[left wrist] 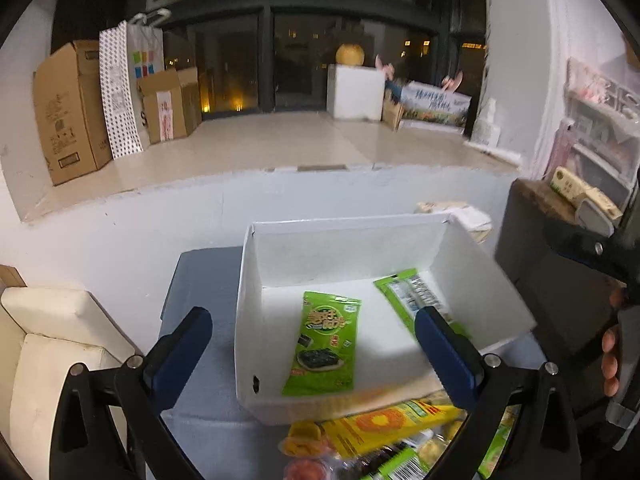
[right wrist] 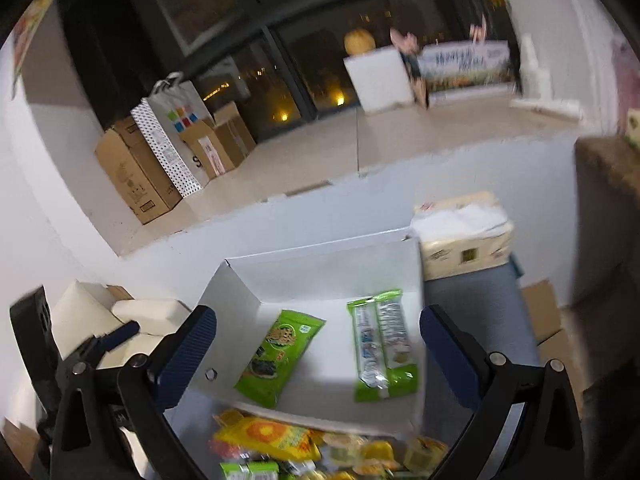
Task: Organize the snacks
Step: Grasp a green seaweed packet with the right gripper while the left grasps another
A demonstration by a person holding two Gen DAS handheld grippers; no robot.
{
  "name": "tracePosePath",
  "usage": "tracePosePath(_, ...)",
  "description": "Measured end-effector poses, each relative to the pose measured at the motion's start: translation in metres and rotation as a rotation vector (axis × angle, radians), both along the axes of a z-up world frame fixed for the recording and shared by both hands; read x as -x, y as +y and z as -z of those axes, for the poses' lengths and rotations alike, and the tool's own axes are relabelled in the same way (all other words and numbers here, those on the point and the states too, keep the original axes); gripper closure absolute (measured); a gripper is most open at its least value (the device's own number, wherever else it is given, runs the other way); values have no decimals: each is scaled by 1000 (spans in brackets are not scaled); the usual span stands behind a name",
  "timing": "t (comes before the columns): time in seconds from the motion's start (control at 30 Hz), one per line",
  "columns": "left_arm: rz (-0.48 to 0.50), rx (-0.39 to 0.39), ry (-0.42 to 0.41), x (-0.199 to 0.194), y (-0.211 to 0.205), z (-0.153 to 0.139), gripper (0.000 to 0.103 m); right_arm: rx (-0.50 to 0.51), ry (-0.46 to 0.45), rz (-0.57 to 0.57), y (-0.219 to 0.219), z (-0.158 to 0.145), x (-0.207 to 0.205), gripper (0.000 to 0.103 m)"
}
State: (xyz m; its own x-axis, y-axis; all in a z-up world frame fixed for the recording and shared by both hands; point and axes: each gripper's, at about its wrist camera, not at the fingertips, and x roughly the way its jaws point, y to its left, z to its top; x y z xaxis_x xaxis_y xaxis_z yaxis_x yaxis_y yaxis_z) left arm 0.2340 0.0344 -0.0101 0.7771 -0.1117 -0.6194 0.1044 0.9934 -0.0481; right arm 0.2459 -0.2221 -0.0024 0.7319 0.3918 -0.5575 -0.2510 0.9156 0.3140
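A white open box (left wrist: 248,320) stands on a blue-grey table (left wrist: 200,280). Two green seaweed packets lie flat inside it: one face up (left wrist: 322,350) at the left, one face down (left wrist: 416,300) at the right. Both show in the right wrist view, the face-up one (right wrist: 278,356) and the face-down one (right wrist: 382,344), in the box (right wrist: 232,292). A pile of yellow, green and orange snack packets (left wrist: 384,428) lies in front of the box, also in the right wrist view (right wrist: 280,440). My left gripper (left wrist: 314,336) is open and empty above the box's near edge. My right gripper (right wrist: 318,340) is open and empty above the box.
A tissue pack (right wrist: 464,236) sits behind the box. A cream chair (left wrist: 52,344) stands left of the table. A dark cabinet (left wrist: 552,280) with items on top stands at the right. Cardboard boxes (left wrist: 68,108) and bags line the window ledge beyond.
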Motion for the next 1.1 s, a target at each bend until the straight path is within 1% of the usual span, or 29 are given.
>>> tracePosePath(0.07,4,13,-20,20,-1,-5,0,31,-29,6,-5,-6,30,0)
tracePosePath(0.13,15,17,-46,47,-2,-9,0,35,-48,3,-10,-8,56,0)
tracePosePath(0.23,9,23,-73,92,-6,-10,0,65,-56,1,-15,-3,97,0)
tracePosePath(0.27,8,29,-69,102,-7,-8,0,84,-60,8,-16,1,111,0)
tracePosePath(0.37,2,56,-39,142,-9,3,0,143,-67,18,-15,18,152,0)
tracePosePath(0.4,-4,61,-32,157,-10,10,0,139,-63,12,-16,25,162,0)
tracePosePath(0.5,-32,47,-2,191,-16,30,0,123,-10,-14,-16,54,191,0)
tracePosePath(0.57,-30,68,29,206,-19,41,0,120,42,-4,-16,78,203,0)
tracePosePath(0.6,-23,85,50,214,-20,47,0,125,65,-1,-16,88,207,0)
tracePosePath(0.67,-27,95,63,222,-21,53,0,150,131,-2,-15,111,209,0)
tracePosePath(0.7,-23,95,72,225,-22,55,0,161,148,-6,-14,118,209,0)
tracePosePath(0.83,-22,102,81,228,-24,57,0,203,178,-2,-11,136,199,0)
tracePosePath(0.97,-18,90,77,229,-26,56,0,251,219,-6,-11,156,171,0)
tracePosePath(1.1,-15,89,85,229,-27,59,0,248,264,-21,-11,173,153,0)
